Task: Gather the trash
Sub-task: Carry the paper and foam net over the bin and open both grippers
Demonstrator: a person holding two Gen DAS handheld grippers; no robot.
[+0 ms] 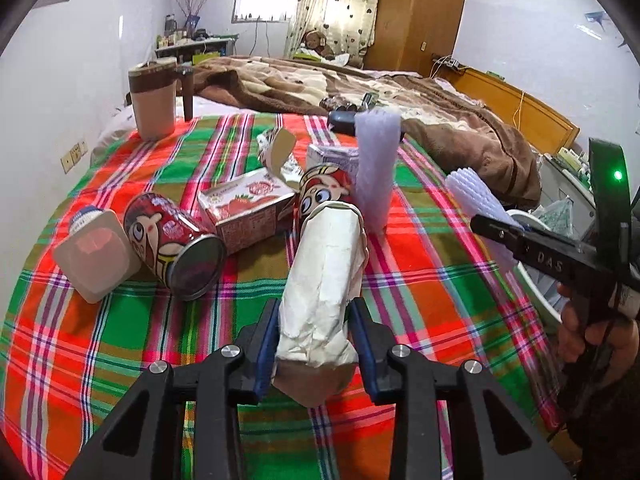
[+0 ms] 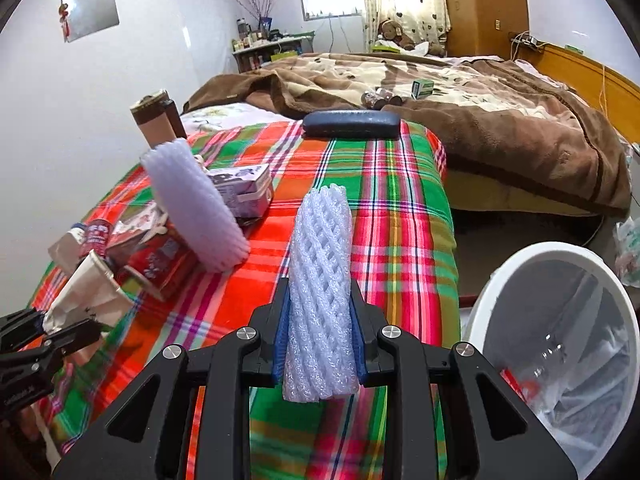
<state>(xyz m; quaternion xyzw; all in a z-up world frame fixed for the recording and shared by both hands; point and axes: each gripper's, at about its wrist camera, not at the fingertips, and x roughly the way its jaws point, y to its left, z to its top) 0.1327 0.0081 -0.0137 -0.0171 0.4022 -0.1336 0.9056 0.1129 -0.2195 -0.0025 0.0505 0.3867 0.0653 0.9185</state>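
My left gripper (image 1: 316,316) is shut on a crumpled white paper cup (image 1: 324,272), held above the plaid cloth (image 1: 120,344). It also shows in the right wrist view (image 2: 86,292). My right gripper (image 2: 320,300) is shut on a white foam net sleeve (image 2: 322,280), also seen at the right of the left wrist view (image 1: 476,200). On the cloth lie a red can (image 1: 172,240), a strawberry carton (image 1: 248,208), a second red can (image 1: 324,188), a purple carton (image 1: 334,158), a yoghurt cup (image 1: 94,252) and a second foam sleeve (image 1: 376,168).
A white bin with a clear liner (image 2: 560,344) stands at the right, beside the cloth's edge. A brown-banded cup (image 1: 154,96) stands at the far left corner. A dark glasses case (image 2: 352,124) lies at the far edge. A bed with a brown blanket (image 2: 480,120) is behind.
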